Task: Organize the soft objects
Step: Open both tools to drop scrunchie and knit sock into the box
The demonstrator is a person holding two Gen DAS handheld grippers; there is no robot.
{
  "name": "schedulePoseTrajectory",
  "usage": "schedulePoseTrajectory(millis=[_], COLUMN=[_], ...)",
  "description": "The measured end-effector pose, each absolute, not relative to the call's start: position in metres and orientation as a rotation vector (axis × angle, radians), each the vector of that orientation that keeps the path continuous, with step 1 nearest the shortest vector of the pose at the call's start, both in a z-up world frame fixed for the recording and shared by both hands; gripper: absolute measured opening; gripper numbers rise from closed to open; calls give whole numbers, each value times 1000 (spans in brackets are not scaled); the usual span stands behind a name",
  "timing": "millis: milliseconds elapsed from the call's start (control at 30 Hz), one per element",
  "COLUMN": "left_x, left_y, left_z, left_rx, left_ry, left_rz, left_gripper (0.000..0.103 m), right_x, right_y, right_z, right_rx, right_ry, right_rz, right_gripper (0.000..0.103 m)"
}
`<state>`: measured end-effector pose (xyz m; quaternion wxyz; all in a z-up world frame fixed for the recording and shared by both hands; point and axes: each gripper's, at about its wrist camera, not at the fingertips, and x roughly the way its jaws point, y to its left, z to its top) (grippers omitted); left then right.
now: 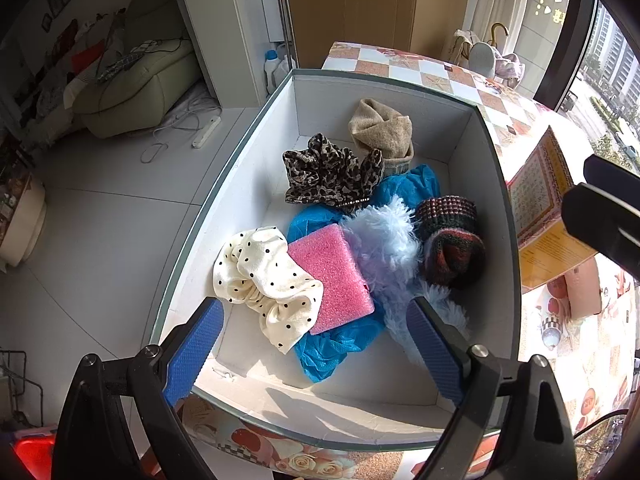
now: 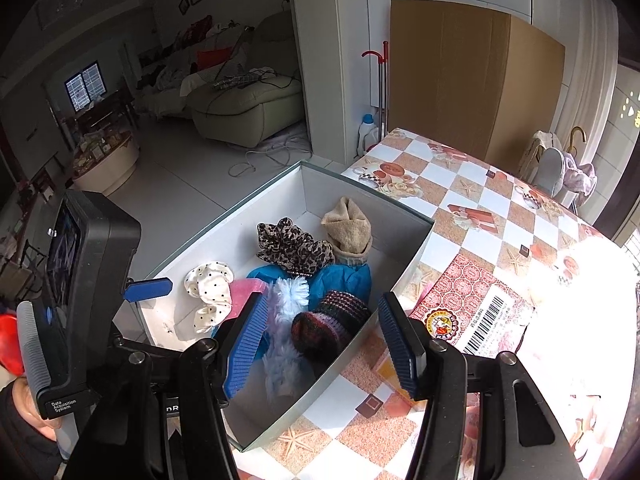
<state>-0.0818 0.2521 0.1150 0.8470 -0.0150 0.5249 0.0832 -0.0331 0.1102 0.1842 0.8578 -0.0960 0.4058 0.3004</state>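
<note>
A white open box (image 1: 256,152) (image 2: 404,256) sits on the table's left corner. Inside lie a pink sponge (image 1: 332,276) (image 2: 246,290), a white polka-dot scrunchie (image 1: 264,280) (image 2: 210,292), a leopard-print scrunchie (image 1: 328,172) (image 2: 292,246), a beige knit piece (image 1: 380,132) (image 2: 348,228), blue crinkled fabric (image 1: 408,188) (image 2: 344,282), a pale blue fluffy piece (image 1: 384,248) (image 2: 286,300) and a dark red knit band (image 1: 448,240) (image 2: 332,320). My left gripper (image 1: 316,312) is open and empty above the box's near side. My right gripper (image 2: 320,312) is open and empty over the box's right wall.
The table has a checkered floral cloth (image 2: 460,200). A red and yellow printed carton (image 2: 476,308) (image 1: 540,200) lies right of the box. A brown cardboard panel (image 2: 472,76) stands behind. The tiled floor (image 1: 100,220) drops off left of the table.
</note>
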Motion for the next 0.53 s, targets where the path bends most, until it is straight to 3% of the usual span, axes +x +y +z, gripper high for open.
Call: schedulePoseTrajectory(millis=[533], left_x=[-90], left_y=[248], left_z=[120], left_rx=[-45], left_ry=[1082], left_rz=[172], left_gripper=[99], right_x=[-37], right_y=[104], right_z=[182], right_rx=[-194], right_ry=[857], right_rz=[631], right_gripper=[59])
